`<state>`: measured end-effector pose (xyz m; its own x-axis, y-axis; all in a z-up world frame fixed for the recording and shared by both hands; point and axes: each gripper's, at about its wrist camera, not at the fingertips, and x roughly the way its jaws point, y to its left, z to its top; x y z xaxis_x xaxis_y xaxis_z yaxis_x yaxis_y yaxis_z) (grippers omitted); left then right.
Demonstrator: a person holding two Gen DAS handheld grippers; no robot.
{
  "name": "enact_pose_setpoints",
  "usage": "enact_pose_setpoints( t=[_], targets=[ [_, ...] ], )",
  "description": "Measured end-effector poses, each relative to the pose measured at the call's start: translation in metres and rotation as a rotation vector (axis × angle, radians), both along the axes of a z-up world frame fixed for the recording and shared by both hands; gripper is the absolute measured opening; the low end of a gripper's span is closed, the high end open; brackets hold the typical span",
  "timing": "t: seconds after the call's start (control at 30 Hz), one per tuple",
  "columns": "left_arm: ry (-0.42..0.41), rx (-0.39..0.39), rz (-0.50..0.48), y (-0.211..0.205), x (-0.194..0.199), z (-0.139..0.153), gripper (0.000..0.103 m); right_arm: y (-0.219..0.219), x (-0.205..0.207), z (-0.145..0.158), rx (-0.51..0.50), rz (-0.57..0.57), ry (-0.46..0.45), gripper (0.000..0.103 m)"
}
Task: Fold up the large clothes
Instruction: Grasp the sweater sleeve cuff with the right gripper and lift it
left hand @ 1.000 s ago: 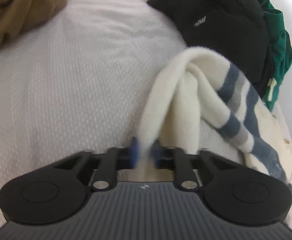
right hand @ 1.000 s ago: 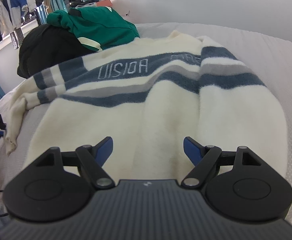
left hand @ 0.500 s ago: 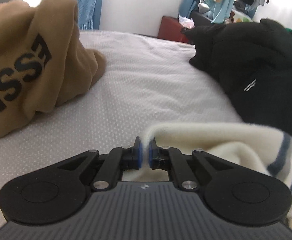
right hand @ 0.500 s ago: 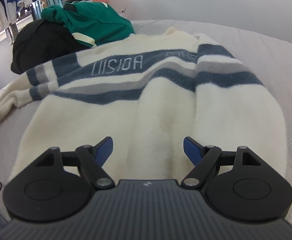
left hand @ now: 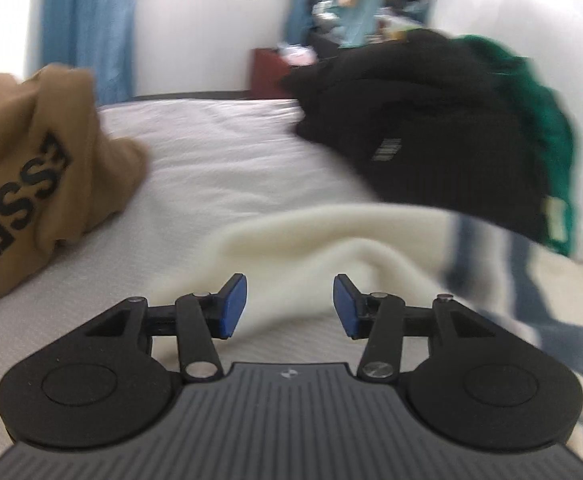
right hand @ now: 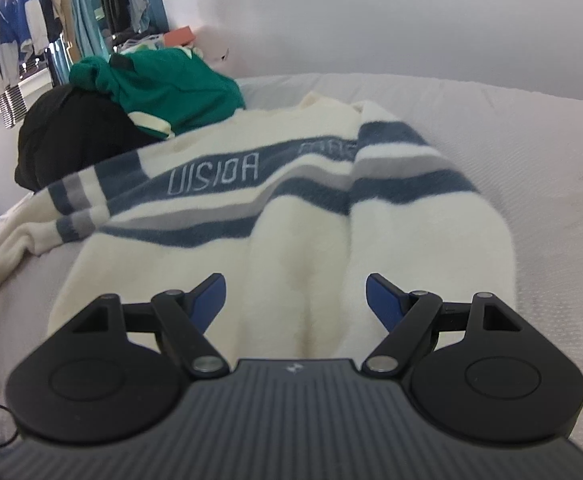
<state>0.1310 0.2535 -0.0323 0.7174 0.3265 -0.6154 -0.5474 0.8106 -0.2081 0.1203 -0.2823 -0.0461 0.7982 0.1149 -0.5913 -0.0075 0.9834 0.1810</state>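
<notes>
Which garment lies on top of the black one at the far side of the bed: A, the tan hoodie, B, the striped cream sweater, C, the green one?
C: the green garment is piled on the black garment, beyond the cream sweater.

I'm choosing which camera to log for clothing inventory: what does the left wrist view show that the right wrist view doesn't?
Only the left wrist view: a tan hoodie with black lettering on the bed, and the left claw, its jaws opening with nothing pinched between them.

Only the right wrist view: the cream sweater's whole striped front, and the open right claw.

Both: the sweater, the black garment, the green garment and the white bedspread.
</notes>
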Motion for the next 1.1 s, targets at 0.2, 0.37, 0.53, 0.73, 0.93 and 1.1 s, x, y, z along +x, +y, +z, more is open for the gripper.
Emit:
enact_pose_setpoints(
  t=[0.2,0.37,0.53,0.73,0.93,1.1],
  targets=[
    [-0.06,-0.015,-0.239,-0.089,-0.022,0.014,0.054,-0.013,-0.013,0.005,0.024,-0.042,0.001,0.079],
    [-0.021,-0.098,-0.444,-0.157,-0.032,0.0,0.054,-0.025,-0.026,0.005,0.044,-0.094,0.001,0.079],
    [0.016,-0.116,-0.594,-0.199,-0.032,-0.014,0.053,-0.03,-0.025,-0.001,0.076,-0.116,0.034,0.079],
    [0.142,-0.091,-0.663,-0.215,-0.011,-0.048,0.052,-0.019,-0.015,-0.021,0.029,-0.112,0.121,0.078],
    [0.189,-0.022,-0.671,-0.226,0.0,-0.062,0.052,-0.011,-0.002,-0.044,-0.036,-0.114,0.222,0.079],
    [0.175,-0.081,-0.655,-0.217,0.0,-0.061,0.052,-0.015,-0.002,-0.049,-0.082,-0.188,0.228,0.03]
  ],
)
